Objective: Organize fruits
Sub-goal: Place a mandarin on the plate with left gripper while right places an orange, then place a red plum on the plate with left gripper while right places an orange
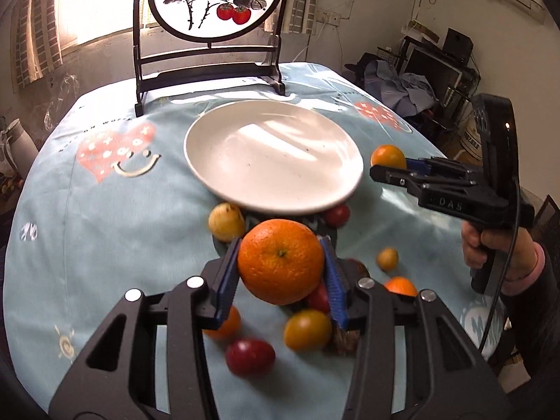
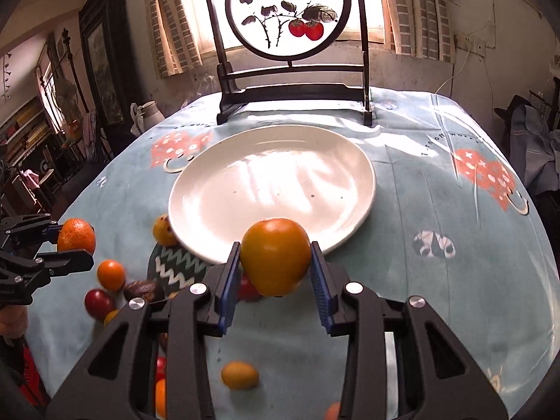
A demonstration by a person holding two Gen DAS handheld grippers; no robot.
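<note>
L claw (image 1: 280, 269) clenched on an orange (image 1: 281, 261), blue pads tight on both its sides, fruit lifted clear of the cloth (image 1: 105, 231). Just ahead of L claw: white plate (image 1: 273, 154), bare. Below & around it, loose fruit on the cloth: yellow one (image 1: 226, 221) to its front-left, red one (image 1: 250, 356) & yellow-orange one (image 1: 307, 329) under it, small yellow one (image 1: 387, 258) to its right. R claw (image 2: 276, 266) grasping a yellow-orange persimmon (image 2: 275, 256), pads pressed on each side, held up at plate's near rim (image 2: 210, 248). Left of R claw: small orange fruit (image 2: 111, 274), red fruit (image 2: 99, 303); small yellow fruit (image 2: 240, 375) under it on the cloth. Behind plate, a round painted screen (image 2: 288, 10) on a dark stand. Hand (image 1: 490, 252) on R claw's grip, seen from L cam.
</note>
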